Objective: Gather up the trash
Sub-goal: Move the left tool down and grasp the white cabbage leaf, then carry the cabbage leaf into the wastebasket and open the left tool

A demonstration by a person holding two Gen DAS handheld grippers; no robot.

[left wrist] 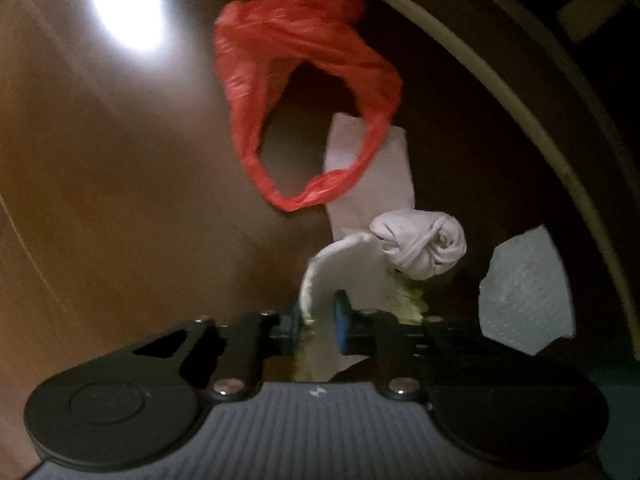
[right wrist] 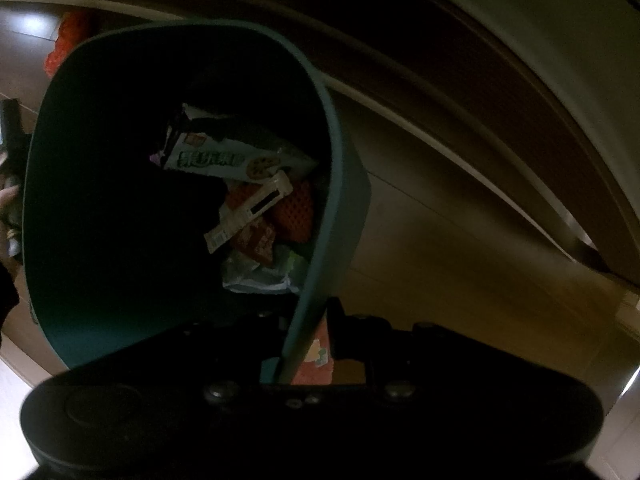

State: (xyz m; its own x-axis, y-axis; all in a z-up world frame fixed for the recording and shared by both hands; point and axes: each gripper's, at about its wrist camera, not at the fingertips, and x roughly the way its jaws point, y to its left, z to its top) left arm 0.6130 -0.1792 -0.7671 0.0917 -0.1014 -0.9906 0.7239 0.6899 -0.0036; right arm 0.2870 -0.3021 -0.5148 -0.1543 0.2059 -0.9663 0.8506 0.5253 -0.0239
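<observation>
Green bin tilted, mouth toward right gripper

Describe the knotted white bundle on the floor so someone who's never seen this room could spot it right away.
Start at the big red plastic bag on the brown floor. Just past its lower loop lies a flat white paper sheet, and at that sheet's near end sits the knotted white bundle. It alone is rolled up and twisted; its neighbours lie flat.

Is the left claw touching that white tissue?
Touching. In the left wrist view, the left claw pinches the white tissue's edge between its blue pads.
</observation>
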